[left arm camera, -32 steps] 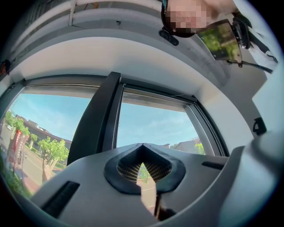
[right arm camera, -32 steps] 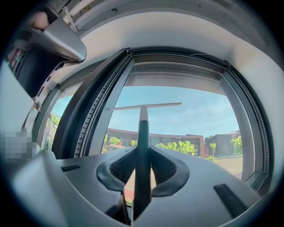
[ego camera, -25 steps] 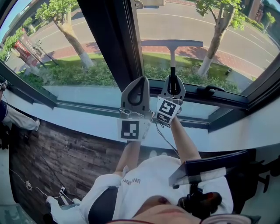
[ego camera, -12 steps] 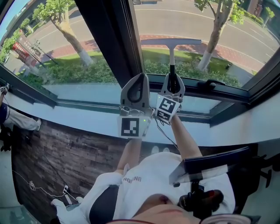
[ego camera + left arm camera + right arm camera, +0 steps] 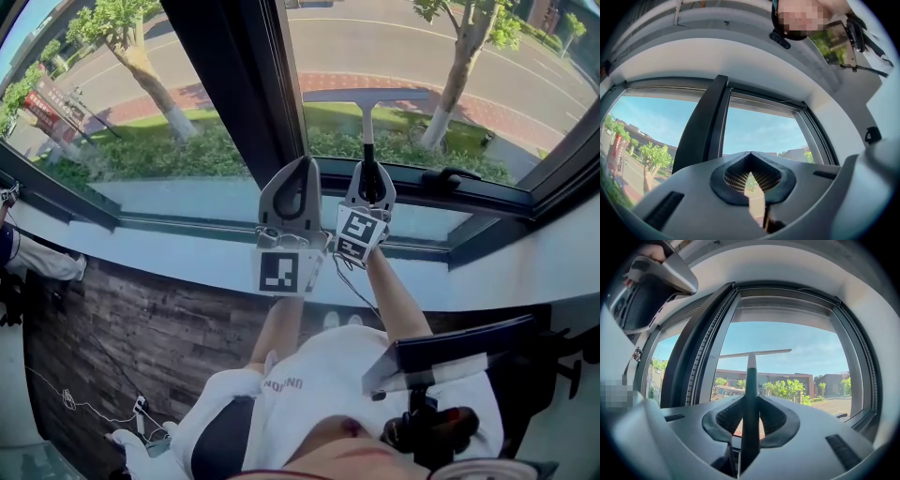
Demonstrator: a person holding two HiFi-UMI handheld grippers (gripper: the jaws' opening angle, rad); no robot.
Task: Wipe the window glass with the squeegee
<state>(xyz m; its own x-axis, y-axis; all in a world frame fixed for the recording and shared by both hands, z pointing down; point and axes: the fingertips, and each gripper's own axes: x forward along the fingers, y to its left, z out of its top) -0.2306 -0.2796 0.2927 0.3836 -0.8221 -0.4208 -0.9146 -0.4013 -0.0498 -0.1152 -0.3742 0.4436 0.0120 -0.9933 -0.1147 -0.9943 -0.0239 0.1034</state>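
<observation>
though still on squeegee (image 5: 368, 96), r gripper (image 5: 371, 174) approx same spot

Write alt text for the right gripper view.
The right gripper clamps the dark handle of a squeegee, whose blade lies nearly level across the window glass. Outside are blue sky, low buildings and green trees; a dark window frame stands at left.

right gripper (image 5: 749, 420) — clamped on squeegee (image 5: 751, 380) handle | blade on window glass (image 5: 806, 357)

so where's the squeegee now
In the head view the squeegee is centre-right, handle clamped in the right gripper, blade up at the right pane beside the dark window post.
</observation>
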